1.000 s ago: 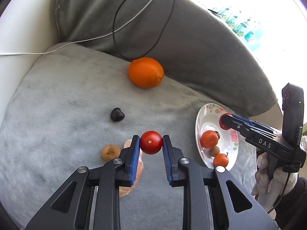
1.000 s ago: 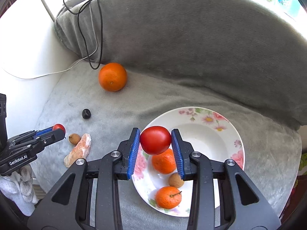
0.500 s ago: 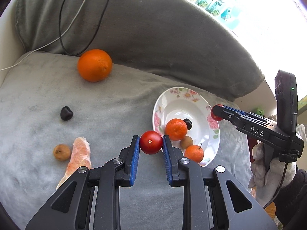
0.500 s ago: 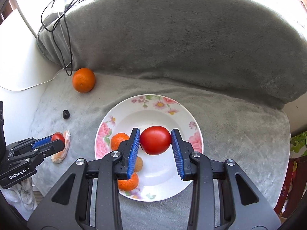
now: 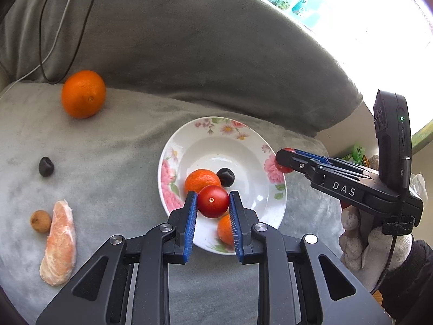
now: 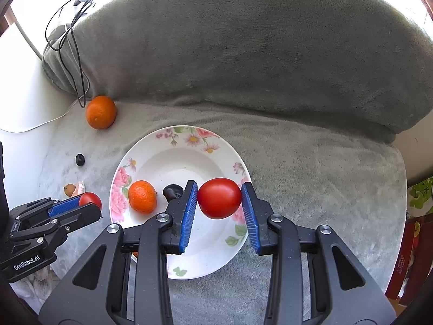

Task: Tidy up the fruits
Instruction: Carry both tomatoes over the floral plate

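Shifted over floral plate (image 5: 173, 162): left gripper (image 5: 212, 201) clamping cherry tomato (image 5: 213, 201); right gripper (image 6: 219, 199) clamping tomato (image 6: 219, 197); release pending.

Two tomatoes (image 5: 213, 201) — three oranges (image 5: 83, 94), one plate (image 5: 213, 143)

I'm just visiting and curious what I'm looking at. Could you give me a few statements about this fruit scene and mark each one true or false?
1. Each gripper holds a red tomato: left gripper, right gripper. True.
2. The flowered plate is empty. False: it holds mandarins and a dark fruit.
3. The big orange lies on the grey blanket, outside the plate. True.
4. The peeled citrus piece sits on the plate. False: it lies on the blanket, beside a small brown fruit.
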The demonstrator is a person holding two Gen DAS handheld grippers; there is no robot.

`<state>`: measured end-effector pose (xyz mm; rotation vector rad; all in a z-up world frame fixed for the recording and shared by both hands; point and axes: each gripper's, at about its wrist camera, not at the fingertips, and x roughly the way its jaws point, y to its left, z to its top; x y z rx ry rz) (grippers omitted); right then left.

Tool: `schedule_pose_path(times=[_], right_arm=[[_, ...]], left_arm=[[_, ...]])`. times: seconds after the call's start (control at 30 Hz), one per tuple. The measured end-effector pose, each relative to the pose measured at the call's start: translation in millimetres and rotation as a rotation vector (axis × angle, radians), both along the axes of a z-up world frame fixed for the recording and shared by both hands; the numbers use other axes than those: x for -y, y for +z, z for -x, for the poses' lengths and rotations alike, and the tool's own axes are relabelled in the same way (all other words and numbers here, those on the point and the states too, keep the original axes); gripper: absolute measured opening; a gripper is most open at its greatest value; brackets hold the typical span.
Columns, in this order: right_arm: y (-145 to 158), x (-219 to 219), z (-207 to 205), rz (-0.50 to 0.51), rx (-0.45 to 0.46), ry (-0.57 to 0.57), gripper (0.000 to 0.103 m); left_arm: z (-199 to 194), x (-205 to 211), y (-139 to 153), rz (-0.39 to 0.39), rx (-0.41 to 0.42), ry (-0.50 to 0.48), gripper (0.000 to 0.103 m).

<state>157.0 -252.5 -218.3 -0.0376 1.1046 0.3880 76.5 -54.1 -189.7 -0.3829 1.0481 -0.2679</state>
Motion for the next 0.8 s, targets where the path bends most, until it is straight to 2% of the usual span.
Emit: schedule_pose_path(times=[0.37, 0.8], right_arm=[[-4.9, 3.0, -10.2, -0.020, 0.003, 0.042, 0.035], [-9.1, 2.5, -10.0, -0.040, -0.004, 0.059, 0.036]], left_arm=[[-9.0, 32.1, -9.4, -0.002, -0.005, -0.015, 0.022], [-5.7, 42.1, -8.0, -0.022, 0.002, -0.023, 0.022]])
